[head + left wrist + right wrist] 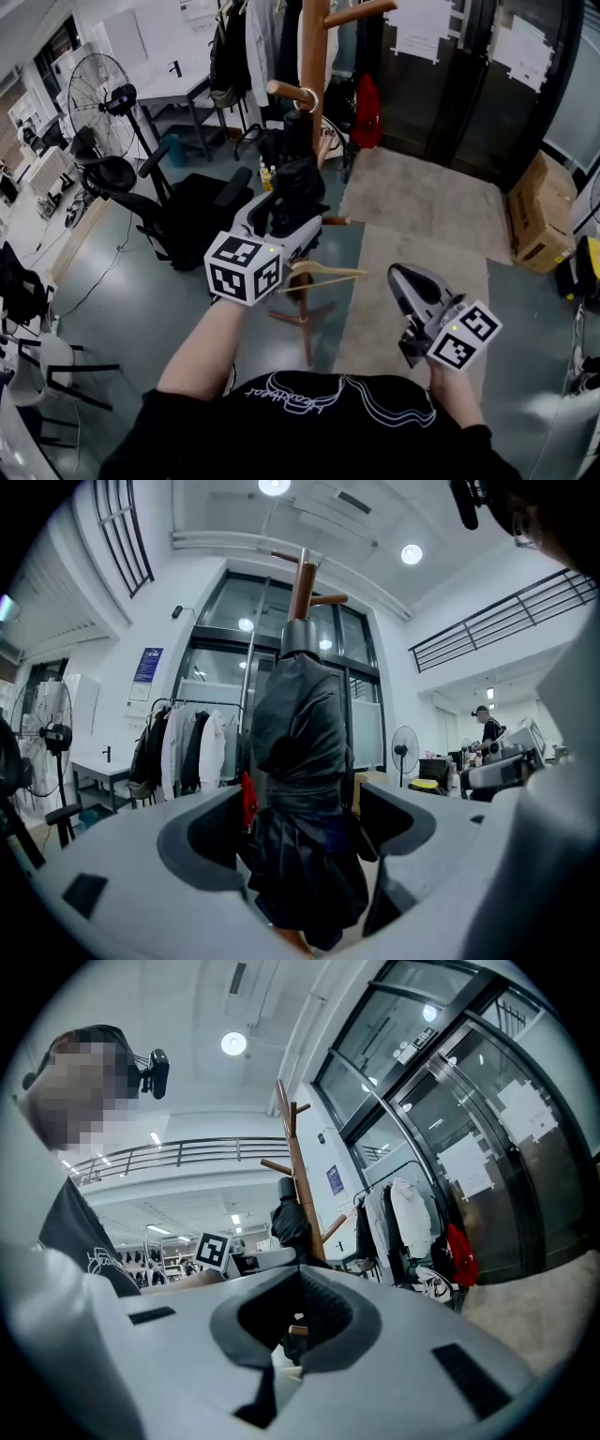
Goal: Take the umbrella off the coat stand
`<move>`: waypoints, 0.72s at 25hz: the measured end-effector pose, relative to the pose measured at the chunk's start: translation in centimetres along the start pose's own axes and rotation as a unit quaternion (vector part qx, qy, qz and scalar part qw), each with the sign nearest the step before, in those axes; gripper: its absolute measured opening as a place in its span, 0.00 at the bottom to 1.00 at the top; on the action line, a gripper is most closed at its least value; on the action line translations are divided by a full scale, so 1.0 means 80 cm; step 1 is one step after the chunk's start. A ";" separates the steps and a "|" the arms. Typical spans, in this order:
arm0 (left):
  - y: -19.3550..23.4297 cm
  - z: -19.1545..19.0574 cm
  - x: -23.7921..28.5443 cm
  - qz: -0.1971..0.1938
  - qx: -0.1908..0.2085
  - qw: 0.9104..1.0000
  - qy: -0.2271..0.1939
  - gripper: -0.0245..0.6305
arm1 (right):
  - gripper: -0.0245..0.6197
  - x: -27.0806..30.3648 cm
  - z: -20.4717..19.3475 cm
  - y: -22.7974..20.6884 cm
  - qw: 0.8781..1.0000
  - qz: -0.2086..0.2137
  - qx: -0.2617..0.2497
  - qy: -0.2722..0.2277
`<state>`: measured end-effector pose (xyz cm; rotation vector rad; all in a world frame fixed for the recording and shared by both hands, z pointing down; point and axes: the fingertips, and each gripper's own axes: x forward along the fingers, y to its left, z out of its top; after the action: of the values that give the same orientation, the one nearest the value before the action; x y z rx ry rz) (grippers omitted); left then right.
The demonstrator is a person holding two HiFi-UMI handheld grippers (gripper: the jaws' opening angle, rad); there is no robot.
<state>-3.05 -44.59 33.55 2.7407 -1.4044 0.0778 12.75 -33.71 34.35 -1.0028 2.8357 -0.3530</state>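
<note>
Gripping folded black fabric umbrella [300, 761] mid-body: left gripper [286, 211] jaws pinch it. Top sits by peg of tall wooden coat stand [314, 47] — seemingly not yet lifted clear. Right gripper [401, 278] jaws pressed together, empty.

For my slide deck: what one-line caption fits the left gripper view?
Left claw closed around the folded black umbrella hanging on the wooden coat stand.

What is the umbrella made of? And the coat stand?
The umbrella looks like thin black cloth, probably nylon: it bunches into soft folds and has a faint sheen. The coat stand looks like varnished wood: it is a warm orange-brown, with a round pole and pegs and a slight gloss.
</note>
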 end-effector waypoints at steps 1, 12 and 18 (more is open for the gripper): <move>0.001 -0.001 0.005 0.000 0.000 1.000 -0.001 0.61 | 0.04 0.002 0.001 -0.004 1.000 0.003 -0.002 -0.001; 0.005 -0.005 0.024 -0.006 -0.017 1.000 -0.006 0.58 | 0.04 0.007 0.012 -0.043 1.000 0.017 -0.019 -0.009; 0.001 -0.005 0.023 -0.010 -0.027 1.000 -0.004 0.48 | 0.04 0.004 0.015 -0.049 0.999 0.023 -0.022 -0.013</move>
<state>-2.04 -46.08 34.07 2.7130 -1.3602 0.0284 15.06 -37.08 34.21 -0.9423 2.8495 -0.2723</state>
